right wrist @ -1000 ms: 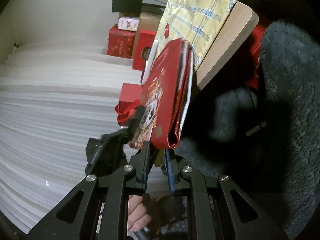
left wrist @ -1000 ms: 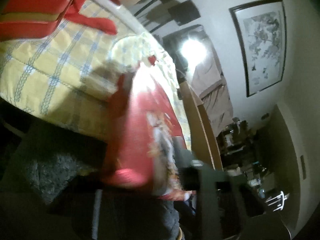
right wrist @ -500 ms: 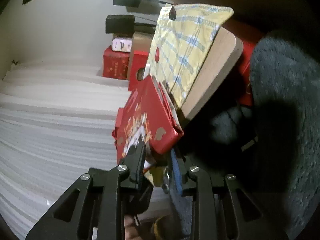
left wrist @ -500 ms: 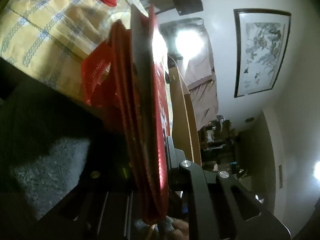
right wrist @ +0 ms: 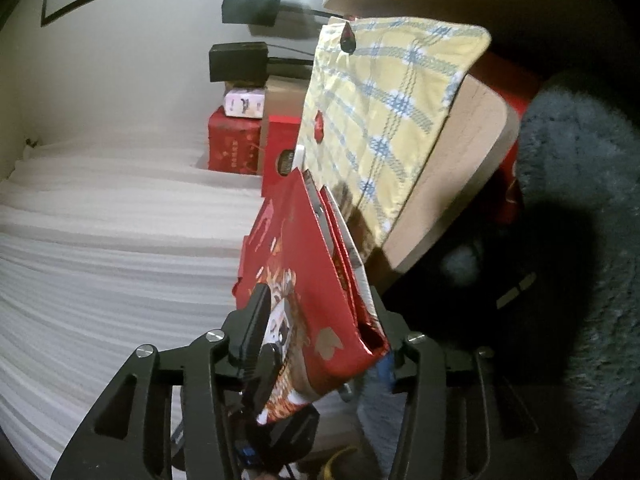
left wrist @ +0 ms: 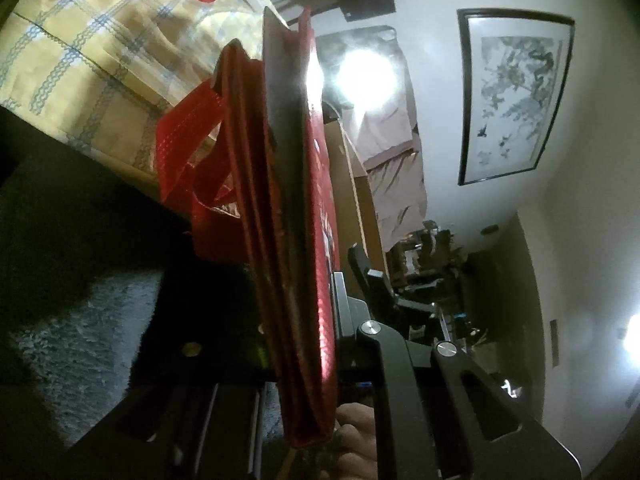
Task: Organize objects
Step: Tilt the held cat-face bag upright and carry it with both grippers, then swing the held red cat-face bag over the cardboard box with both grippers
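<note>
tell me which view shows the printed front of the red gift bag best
The right wrist view: the red gift bag faces the camera at an angle, so its cartoon print shows between the open right gripper fingers. The left wrist view gives the bag almost edge-on, folded flat, with its ribbon handle; only a sliver of print shows.

Framed picture (left wrist: 516,96), grey rug (right wrist: 580,184)

My left camera looks along my claw, very close to the red bag (left wrist: 296,216). My right camera sees that bag (right wrist: 316,292) from its other side.
</note>
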The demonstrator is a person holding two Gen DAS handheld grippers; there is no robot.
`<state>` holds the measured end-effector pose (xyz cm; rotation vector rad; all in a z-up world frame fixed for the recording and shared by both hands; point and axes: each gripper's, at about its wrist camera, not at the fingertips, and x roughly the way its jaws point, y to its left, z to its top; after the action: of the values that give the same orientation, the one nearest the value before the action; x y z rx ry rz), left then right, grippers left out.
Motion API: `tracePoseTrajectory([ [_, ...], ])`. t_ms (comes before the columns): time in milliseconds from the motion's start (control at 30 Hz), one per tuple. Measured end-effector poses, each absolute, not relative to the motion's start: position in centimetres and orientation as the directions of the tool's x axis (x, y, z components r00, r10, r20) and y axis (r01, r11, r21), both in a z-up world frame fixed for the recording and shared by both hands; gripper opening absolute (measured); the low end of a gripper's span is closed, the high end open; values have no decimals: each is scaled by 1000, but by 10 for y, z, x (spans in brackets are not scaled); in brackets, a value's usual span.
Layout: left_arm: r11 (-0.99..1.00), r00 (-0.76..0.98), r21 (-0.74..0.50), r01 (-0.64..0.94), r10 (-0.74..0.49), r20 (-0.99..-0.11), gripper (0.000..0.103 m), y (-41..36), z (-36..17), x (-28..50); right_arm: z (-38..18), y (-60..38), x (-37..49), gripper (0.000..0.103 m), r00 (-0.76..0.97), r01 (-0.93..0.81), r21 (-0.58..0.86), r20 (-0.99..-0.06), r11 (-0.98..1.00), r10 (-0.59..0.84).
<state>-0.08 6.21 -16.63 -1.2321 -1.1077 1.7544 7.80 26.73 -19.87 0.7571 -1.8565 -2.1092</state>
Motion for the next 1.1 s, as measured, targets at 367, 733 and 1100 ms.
tracePoseTrajectory([
  [367,-434,-395,-901,-24,832,-390,14,44,-174,-5,-198,253,84,12,-842,-126,980,-189,-157,-505],
  [733,-436,-378,-897,-78,845,-378,12,56,-169,2,-205,263,84,22,-872,-156,981,-193,-118,-450],
  [1100,-618,-488,-751,-234,742,-459,16,80,-111,4,-139,252,82,15,-885,-100,846,-316,-524,-341],
])
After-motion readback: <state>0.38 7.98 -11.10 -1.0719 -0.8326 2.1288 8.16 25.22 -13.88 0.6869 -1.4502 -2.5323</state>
